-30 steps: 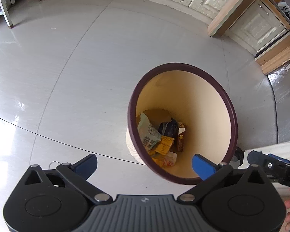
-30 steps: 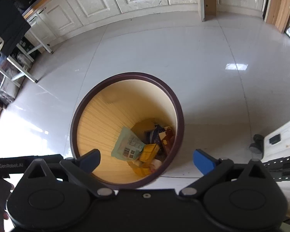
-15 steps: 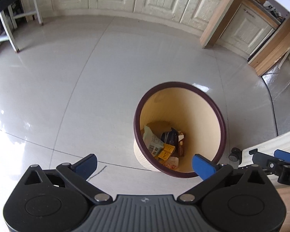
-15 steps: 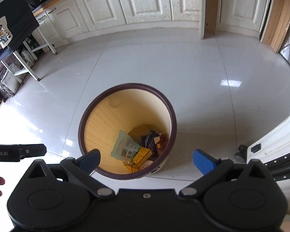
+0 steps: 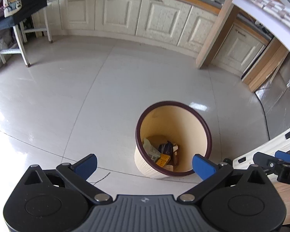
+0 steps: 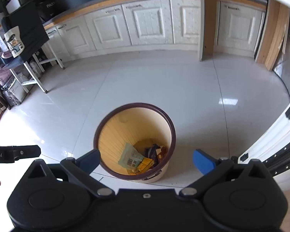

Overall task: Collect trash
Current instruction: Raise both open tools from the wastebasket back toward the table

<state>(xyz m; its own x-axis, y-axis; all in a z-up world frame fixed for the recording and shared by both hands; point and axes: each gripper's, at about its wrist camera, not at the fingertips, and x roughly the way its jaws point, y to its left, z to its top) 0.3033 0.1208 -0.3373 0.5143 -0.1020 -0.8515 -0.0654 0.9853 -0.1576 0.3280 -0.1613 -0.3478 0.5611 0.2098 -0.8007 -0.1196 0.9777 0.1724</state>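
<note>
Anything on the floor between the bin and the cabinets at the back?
No. In both wrist views the stretch from the bin to the cabinets is bare tile, showing only grout lines and glare.

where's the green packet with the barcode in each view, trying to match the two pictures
Left wrist view: the green packet lies against the left inner wall of the bin, low and right of centre.
Right wrist view: the green packet lies left of the other wrappers at the bottom of the bin, low and near centre.
Shared landmark: the wooden post in front of the white cabinets.
</note>
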